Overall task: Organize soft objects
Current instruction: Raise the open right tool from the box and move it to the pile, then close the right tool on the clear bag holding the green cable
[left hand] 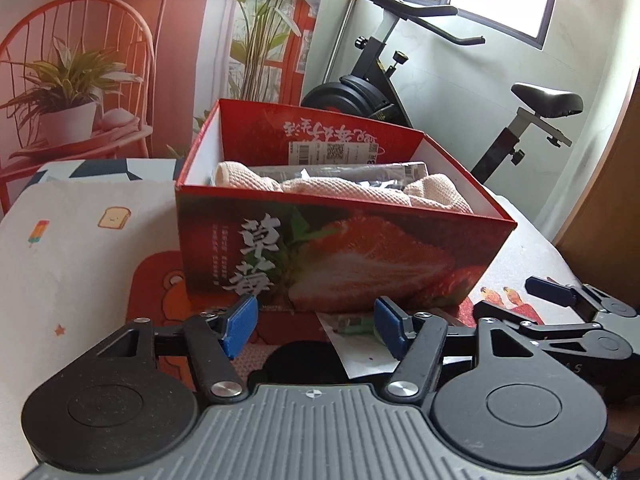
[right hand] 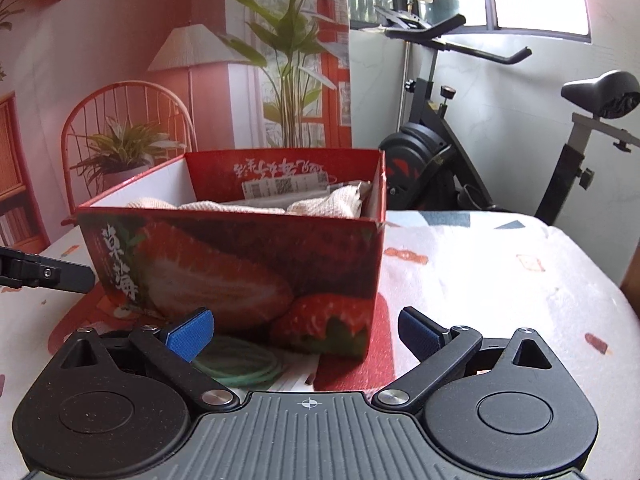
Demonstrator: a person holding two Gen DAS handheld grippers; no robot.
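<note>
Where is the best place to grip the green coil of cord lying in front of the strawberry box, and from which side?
Judging by its flat pose, pinch the green coil's near arc from above: the strawberry box blocks the far side.

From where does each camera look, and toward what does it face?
Left wrist: sits on the left gripper, faces the strawberry box; the right gripper shows at its right.
Right wrist: sits on the right gripper, faces the box; the left gripper's finger shows at its left.
Shared: box, cream cloth, exercise bike.
</note>
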